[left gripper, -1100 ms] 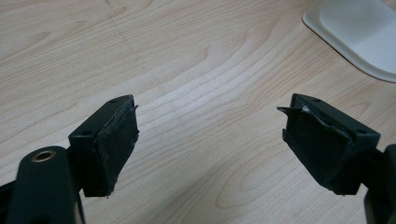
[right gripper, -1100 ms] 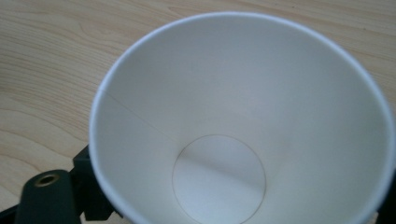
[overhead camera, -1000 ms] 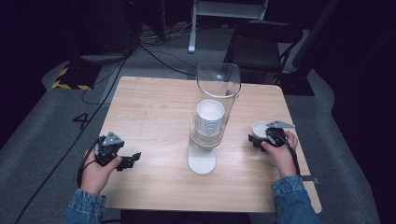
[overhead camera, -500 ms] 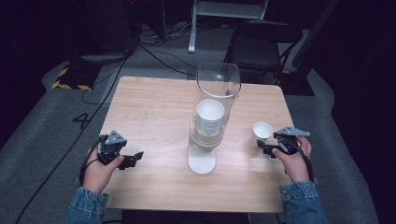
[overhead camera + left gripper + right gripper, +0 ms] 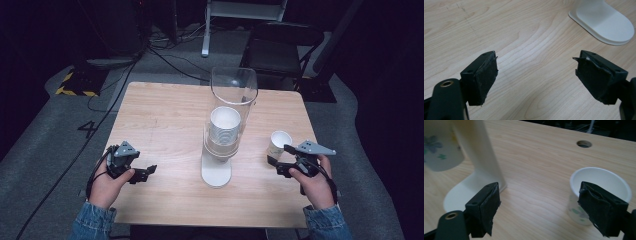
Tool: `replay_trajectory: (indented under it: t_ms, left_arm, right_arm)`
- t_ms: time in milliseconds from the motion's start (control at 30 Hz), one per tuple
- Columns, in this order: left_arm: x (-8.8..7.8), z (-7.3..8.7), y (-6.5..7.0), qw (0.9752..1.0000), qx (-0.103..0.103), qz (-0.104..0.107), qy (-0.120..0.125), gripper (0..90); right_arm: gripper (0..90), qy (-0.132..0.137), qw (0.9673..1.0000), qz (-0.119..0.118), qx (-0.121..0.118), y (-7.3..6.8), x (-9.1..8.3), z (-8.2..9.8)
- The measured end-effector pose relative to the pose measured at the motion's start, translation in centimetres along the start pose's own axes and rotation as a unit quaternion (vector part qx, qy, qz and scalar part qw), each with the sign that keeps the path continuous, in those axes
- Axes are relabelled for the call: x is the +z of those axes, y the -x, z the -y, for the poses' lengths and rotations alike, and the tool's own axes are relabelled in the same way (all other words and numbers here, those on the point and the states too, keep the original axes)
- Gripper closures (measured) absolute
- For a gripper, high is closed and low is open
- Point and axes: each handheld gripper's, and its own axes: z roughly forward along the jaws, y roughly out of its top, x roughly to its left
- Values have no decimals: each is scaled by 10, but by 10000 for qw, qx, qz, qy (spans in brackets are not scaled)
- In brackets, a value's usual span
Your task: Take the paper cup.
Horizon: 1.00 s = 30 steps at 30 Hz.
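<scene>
Paper cup (image 5: 279, 143) stands upright on the table (image 5: 165, 120), on its right part, just in front of the right gripper (image 5: 278, 160) and well apart from the cup dispenser (image 5: 225, 135) at the middle. It is small and white, with a plain white inside, an open round mouth and a rolled rim; the right gripper view (image 5: 599, 192) shows a faint print of grey-blue flowers and green leaves on its wall. In that view the cup sits behind the right-hand pad, partly hidden by it, and not between the jaws. The right gripper's jaws stand spread with nothing between them but bare wood, and they have just been closing a little. The dispenser is a clear tube on a white stand with a flat rounded foot (image 5: 461, 195), and it holds a stack of white cups (image 5: 224, 125) of the same flowered kind. The left gripper (image 5: 145, 172) rests low over the table's left front, its jaws wide apart and holding nothing.
</scene>
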Motion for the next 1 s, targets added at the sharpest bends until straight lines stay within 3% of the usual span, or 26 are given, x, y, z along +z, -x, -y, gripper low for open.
replay_trajectory:
  t_ms: [200, 267, 367, 533, 667, 800, 1000]
  left_arm:
    - [1, -1, 2, 9999, 107, 65, -19, 175]
    - [1, -1, 3, 9999, 103, 81, -45, 175]
    - [2, -1, 4, 9998, 113, 116, -66, 175]
    - [4, -1, 5, 9997, 179, 142, -128, 176]
    - [5, -1, 6, 9995, 202, 141, -175, 176]
    - [7, -1, 6, 9993, 244, 165, -236, 176]
    - [10, 1, 6, 9990, 235, 189, -337, 175]
  right_arm:
    - [228, -92, 9977, -558, -377, -31, 6, -1]
    - [258, 39, 9971, -644, -401, -38, 7, 1]
    - [258, -69, 9954, -858, -411, -47, 15, 8]
    - [258, -260, 9942, -928, -471, -54, 25, 16]
    - [258, -620, 9917, -1012, -500, -58, 31, 19]
    - [233, -1043, 9864, -1106, -626, -62, 42, 26]
    - [185, -1061, 9864, -970, -795, -66, 53, 34]
